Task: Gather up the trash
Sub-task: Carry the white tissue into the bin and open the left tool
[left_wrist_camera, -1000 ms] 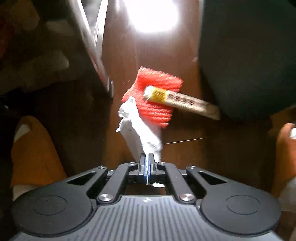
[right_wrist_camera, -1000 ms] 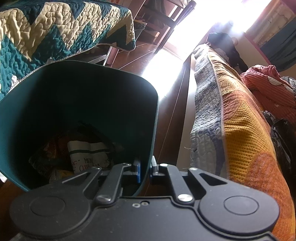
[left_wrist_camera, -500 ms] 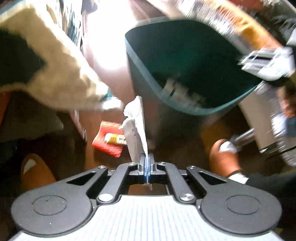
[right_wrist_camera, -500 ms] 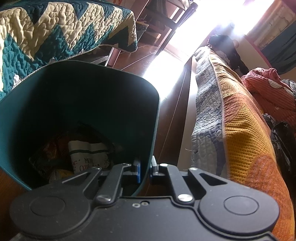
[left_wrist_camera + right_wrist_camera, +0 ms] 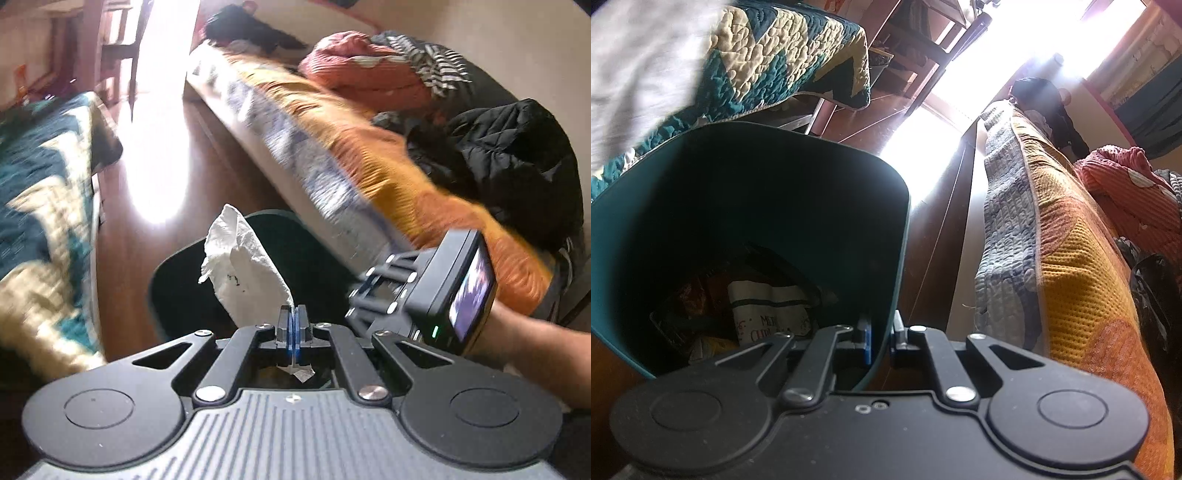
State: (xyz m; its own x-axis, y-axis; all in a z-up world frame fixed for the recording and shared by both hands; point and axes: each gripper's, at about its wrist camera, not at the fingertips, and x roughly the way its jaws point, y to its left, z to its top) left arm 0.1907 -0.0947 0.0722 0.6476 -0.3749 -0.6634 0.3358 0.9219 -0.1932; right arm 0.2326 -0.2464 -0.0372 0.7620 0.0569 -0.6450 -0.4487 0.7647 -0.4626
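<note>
While the left gripper (image 5: 293, 325) pinches a crumpled white tissue (image 5: 242, 269) between jaws pressed together, the tissue stands above the open mouth of the dark green waste bin (image 5: 173, 291). The step in hand is judged to be the transfer of this tissue to the bin. To the right, the right gripper (image 5: 881, 341) clamps its jaws on the bin wall (image 5: 899, 258), one finger inside and one outside. Wrappers and printed paper (image 5: 768, 314) lie in the bin bottom. The next move calls for centring the tissue over the opening, then spreading the left jaws to drop it.
</note>
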